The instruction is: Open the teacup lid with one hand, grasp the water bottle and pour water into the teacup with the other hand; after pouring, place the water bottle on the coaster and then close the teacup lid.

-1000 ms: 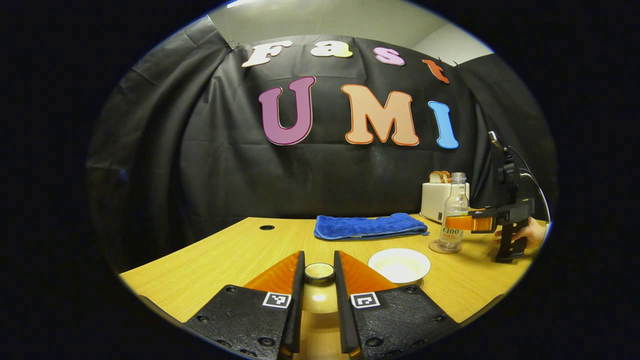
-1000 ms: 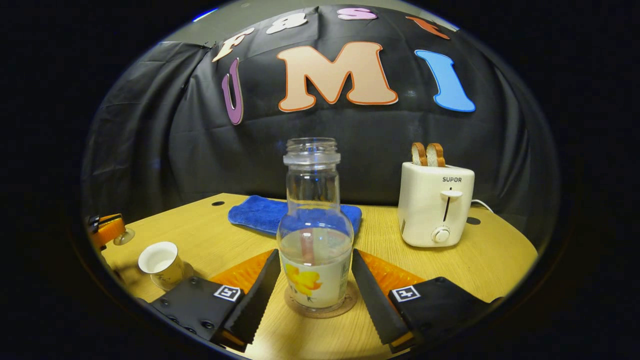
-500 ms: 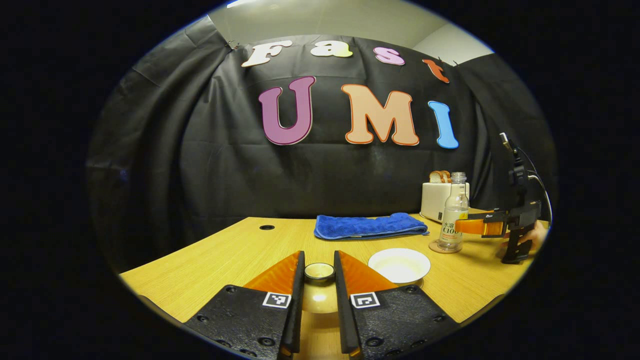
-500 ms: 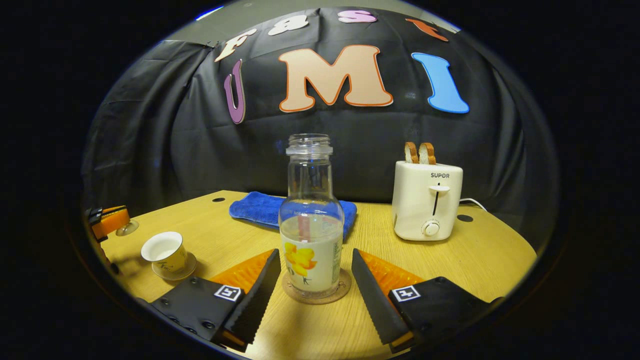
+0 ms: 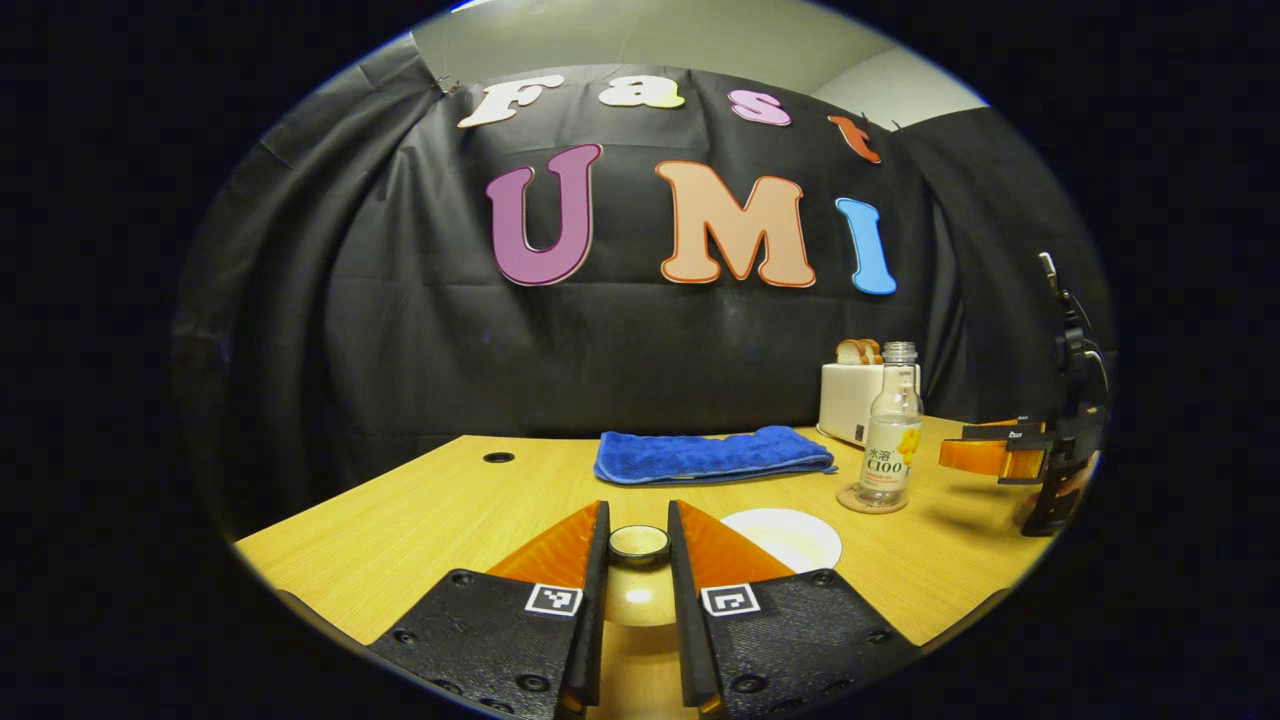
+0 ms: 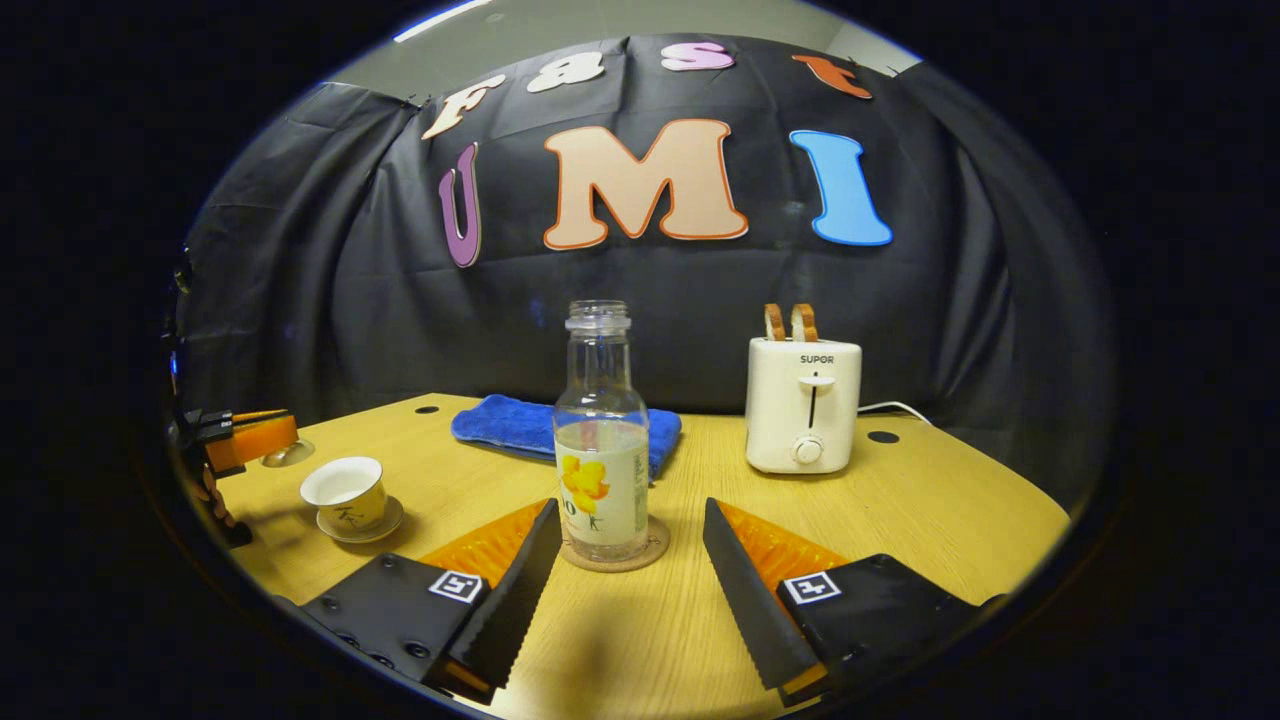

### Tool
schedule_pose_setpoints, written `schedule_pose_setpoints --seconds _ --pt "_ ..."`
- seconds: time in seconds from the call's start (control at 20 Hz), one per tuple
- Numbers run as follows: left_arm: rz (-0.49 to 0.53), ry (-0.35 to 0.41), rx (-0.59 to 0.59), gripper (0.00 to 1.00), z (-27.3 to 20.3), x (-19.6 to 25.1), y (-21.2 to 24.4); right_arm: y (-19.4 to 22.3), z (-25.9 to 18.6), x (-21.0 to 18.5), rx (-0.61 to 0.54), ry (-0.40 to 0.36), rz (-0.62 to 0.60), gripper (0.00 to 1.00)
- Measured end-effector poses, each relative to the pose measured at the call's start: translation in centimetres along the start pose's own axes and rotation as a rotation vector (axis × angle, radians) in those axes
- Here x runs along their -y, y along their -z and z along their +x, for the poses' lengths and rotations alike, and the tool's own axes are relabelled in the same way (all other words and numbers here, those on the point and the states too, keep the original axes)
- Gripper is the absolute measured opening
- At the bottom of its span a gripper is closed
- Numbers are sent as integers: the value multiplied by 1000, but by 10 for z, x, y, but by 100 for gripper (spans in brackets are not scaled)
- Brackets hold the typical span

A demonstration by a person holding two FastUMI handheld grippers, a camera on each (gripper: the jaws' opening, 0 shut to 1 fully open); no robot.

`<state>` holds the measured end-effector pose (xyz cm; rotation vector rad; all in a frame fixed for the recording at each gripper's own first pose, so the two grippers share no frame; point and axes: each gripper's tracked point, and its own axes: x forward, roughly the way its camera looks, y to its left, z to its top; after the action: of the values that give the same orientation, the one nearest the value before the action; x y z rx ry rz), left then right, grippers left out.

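1. On the wooden bench [image 6: 900, 520], taking the water bottle [image 6: 601, 440] as the landmark: bench, blue towel [image 6: 520, 425] behind the bottle, and white toaster [image 6: 803, 400] behind and to its right with two slices of bread standing in its slots. None of these three belongs to the task.

2. Right tool [image 6: 625, 575]: fingers spread wide and empty, in front of the bottle and clear of it on both sides. Judged from this pose, the bottle has been set down and released.

3. Left tool [image 5: 638, 600]: fingers drawn narrow, pressing on the teacup lid [image 5: 639, 545] from both sides, with the lid's knob showing between the fingertips. The lid is held off the cup, well to the left of the bottle, so the cup stays open until the bottle is out of the way. In the right gripper view this tool [image 6: 250, 435] appears at the far left with the lid in its fingers.

4. Water bottle: upright, uncapped, about half full, centred on the coaster [image 6: 615, 555]. Placing it there completes the put-down step and protects the bench.

5. Teacup [image 6: 345, 492]: on its saucer, to the left of the bottle and well apart from it, mouth open; its contents cannot be made out. It also lies just right of the left tool's fingers [image 5: 780, 535].

6. Step remaining, as a judgement: carry the lid over the cup and lower it level onto the rim.
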<state>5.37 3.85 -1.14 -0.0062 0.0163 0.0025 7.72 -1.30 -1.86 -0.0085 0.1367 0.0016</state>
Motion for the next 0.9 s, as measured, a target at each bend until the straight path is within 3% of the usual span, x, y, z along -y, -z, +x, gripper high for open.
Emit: schedule_pose_setpoints --seconds 0.05,0.1,0.4,0.45,0.55,0.65,0.85,0.9 --pt "1 17 -2 29 3 5 0 -1 -4 1 10 4 1 89" --pt "0 36 -1 29 5 9 0 -2 -7 3 20 5 1 93" --pt "6 182 -1 29 14 38 0 -9 -28 13 79 29 9 89" --pt "8 200 -3 29 16 43 0 -9 -31 15 87 31 10 96" --pt "17 230 -15 27 19 51 2 -14 -39 14 117 22 14 92" --pt "32 265 -36 29 23 59 6 -15 -41 14 129 19 13 96" --pt "67 317 -87 29 29 71 13 -16 -45 13 129 5 12 88" --pt "73 321 -98 29 28 72 16 -17 -48 12 129 1 12 92"
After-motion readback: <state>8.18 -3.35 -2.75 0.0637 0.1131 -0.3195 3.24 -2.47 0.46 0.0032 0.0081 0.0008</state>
